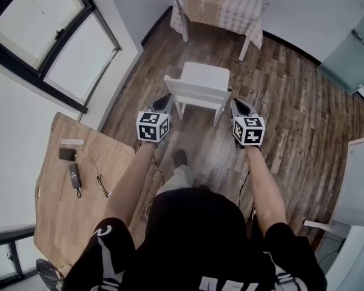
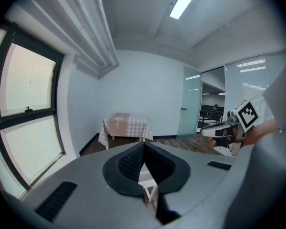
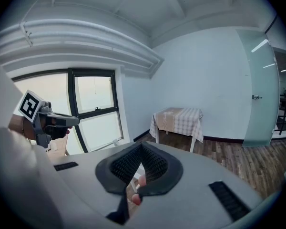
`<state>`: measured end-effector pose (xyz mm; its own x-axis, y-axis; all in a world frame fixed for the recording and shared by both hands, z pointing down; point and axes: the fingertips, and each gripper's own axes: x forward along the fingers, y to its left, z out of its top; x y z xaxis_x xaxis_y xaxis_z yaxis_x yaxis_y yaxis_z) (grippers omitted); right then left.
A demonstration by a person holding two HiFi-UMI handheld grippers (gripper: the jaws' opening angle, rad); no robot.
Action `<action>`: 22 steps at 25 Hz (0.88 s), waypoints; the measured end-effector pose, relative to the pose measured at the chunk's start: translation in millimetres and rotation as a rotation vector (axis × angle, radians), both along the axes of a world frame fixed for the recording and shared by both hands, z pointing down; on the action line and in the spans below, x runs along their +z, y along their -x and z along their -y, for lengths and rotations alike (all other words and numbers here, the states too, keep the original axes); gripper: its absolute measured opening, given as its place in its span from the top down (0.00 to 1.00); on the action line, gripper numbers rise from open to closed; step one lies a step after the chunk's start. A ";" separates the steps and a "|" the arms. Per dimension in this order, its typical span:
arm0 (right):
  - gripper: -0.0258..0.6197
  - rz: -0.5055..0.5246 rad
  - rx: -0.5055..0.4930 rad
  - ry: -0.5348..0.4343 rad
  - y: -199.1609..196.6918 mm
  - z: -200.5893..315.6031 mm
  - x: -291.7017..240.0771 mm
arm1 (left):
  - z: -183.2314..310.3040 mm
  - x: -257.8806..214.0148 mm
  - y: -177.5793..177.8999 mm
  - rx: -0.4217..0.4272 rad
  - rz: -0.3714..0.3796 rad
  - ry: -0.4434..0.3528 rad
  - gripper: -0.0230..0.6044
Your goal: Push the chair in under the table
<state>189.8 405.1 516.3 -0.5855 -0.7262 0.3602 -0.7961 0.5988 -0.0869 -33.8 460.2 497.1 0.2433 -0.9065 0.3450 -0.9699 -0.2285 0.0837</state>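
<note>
A white chair [image 1: 200, 85] stands on the wood floor with its back toward me. Some way beyond it is the table [image 1: 221, 5] under a checked cloth. My left gripper [image 1: 165, 101] is shut and empty, its tip at the left end of the chair's back. My right gripper [image 1: 236, 105] is also shut and empty, at the right end of the back. Whether either tip touches the chair I cannot tell. In the left gripper view the shut jaws meet in front of the table [image 2: 125, 124], with a bit of chair [image 2: 150, 192] below them. The right gripper view shows the same table [image 3: 179, 119].
A wooden desk [image 1: 60, 217] at my left carries a phone [image 1: 67, 154], a remote [image 1: 75, 176] and a cable. A large window [image 1: 48, 35] fills the left wall. A glass door [image 1: 352, 47] and a white cabinet [image 1: 359, 180] stand at the right.
</note>
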 end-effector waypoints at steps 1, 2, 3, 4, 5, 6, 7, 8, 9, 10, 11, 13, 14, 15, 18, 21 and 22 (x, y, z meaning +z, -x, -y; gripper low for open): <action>0.94 -0.007 0.005 0.010 3.9 8.3 4.6 | 10.5 4.0 5.9 0.005 -0.003 0.006 0.92; 0.94 -0.014 0.011 0.022 7.7 16.2 9.1 | 20.7 8.1 11.5 0.011 -0.007 0.015 0.92; 0.94 -0.021 0.016 0.035 11.3 23.3 13.7 | 30.2 12.5 16.6 0.019 -0.011 0.024 0.92; 0.94 -0.027 0.023 0.047 14.9 30.1 18.4 | 39.0 17.3 21.4 0.028 -0.013 0.033 0.92; 0.94 -0.031 0.029 0.058 18.5 37.1 23.1 | 47.7 22.3 25.9 0.037 -0.014 0.043 0.92; 0.94 -0.034 0.035 0.068 21.6 44.6 27.4 | 56.5 27.4 30.0 0.046 -0.013 0.054 0.92; 0.94 -0.036 0.042 0.078 24.2 52.1 31.7 | 65.3 32.5 33.5 0.054 -0.011 0.065 0.92; 0.94 -0.040 0.049 0.089 26.6 59.1 36.4 | 73.7 37.8 36.8 0.061 -0.009 0.077 0.92; 0.94 -0.048 0.054 0.101 29.3 65.2 41.6 | 81.3 43.5 40.5 0.068 -0.008 0.090 0.92; 0.94 -0.059 0.060 0.112 32.6 70.3 47.3 | 88.2 49.6 44.9 0.074 -0.007 0.102 0.92; 0.94 -0.070 0.065 0.124 36.2 74.7 53.2 | 94.4 56.0 50.0 0.080 -0.006 0.114 0.92; 0.94 -0.088 0.079 0.146 42.4 83.5 63.8 | 106.7 68.4 60.5 0.089 -0.006 0.136 0.92; 0.94 -0.094 0.086 0.156 44.5 88.2 68.2 | 112.8 73.6 65.1 0.092 -0.005 0.147 0.92; 0.94 -0.099 0.094 0.165 45.9 92.5 71.9 | 118.4 78.2 68.8 0.095 -0.003 0.157 0.92; 0.94 -0.115 0.117 0.190 47.7 102.4 81.8 | 132.8 90.0 78.3 0.108 0.002 0.180 0.92; 0.94 -0.129 0.142 0.208 48.0 107.8 93.0 | 143.1 102.0 86.9 0.119 0.003 0.195 0.92; 0.94 -0.135 0.149 0.214 47.6 108.7 97.1 | 145.0 106.0 88.8 0.124 0.004 0.200 0.92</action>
<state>142.3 296.5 613.4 -0.4144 -0.6996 0.5821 -0.8868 0.4541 -0.0856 -122.5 315.1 603.1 0.3465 -0.7831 0.5164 -0.9360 -0.3249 0.1353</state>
